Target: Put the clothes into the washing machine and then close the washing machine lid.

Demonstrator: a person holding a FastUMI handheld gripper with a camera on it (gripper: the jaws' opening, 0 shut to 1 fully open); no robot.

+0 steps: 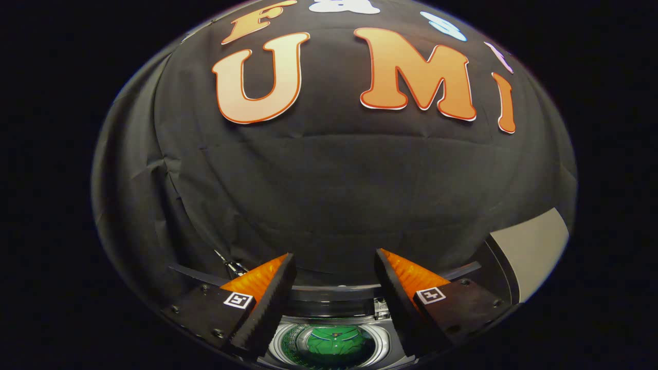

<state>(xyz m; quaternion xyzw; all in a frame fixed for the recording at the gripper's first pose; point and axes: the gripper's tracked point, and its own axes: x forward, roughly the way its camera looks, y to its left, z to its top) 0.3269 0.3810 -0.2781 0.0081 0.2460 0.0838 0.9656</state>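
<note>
Fingers (334, 262) spread apart, empty, above washing machine (383, 343), green clothes (334, 341) in drum

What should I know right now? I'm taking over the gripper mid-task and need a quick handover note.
Gripper: fingers open, holding nothing, raised above the washing machine.
Green garment: already lying inside the drum, seen below and between the fingers.
Done: clothes appear loaded, judging by the garment in the drum.
Left: the drum opening is uncovered, so the lid is not yet shut. The lid itself cannot be made out for certain; find it, then close it.
</note>
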